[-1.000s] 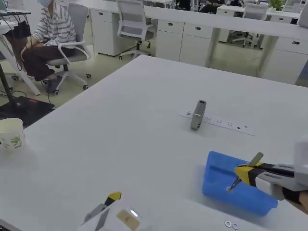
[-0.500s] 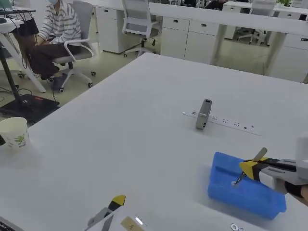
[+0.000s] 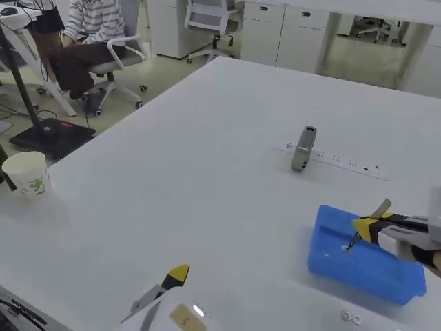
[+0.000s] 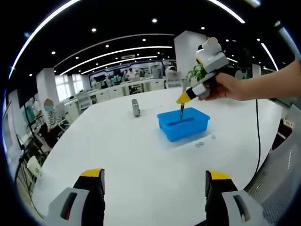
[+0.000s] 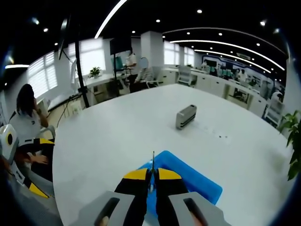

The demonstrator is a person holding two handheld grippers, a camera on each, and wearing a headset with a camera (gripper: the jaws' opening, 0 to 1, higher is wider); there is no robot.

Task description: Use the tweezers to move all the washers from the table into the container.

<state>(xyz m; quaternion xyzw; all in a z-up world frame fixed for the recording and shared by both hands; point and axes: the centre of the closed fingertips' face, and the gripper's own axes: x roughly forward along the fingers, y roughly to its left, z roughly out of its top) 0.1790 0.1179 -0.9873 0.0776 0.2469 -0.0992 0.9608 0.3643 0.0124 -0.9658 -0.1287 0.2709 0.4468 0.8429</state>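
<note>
We are seeing two washers (image 3: 351, 318) still lying on the white table (image 3: 179, 186), just beside the near wall of the blue container (image 3: 386, 276), as a second ago. The tweezers (image 3: 353, 241) are still pointing down into the container, pinched by the right gripper (image 5: 151, 175); whether their tips are carrying a washer we cannot tell. Only our view is shifting. The left gripper (image 4: 155, 175) is hovering with jaws spread wide. Beyond the container a grey block (image 3: 303, 147) is resting on a socket strip (image 3: 341, 161); a paper cup (image 3: 27, 174) is sitting near the left edge, with broad tabletop stretching between.
</note>
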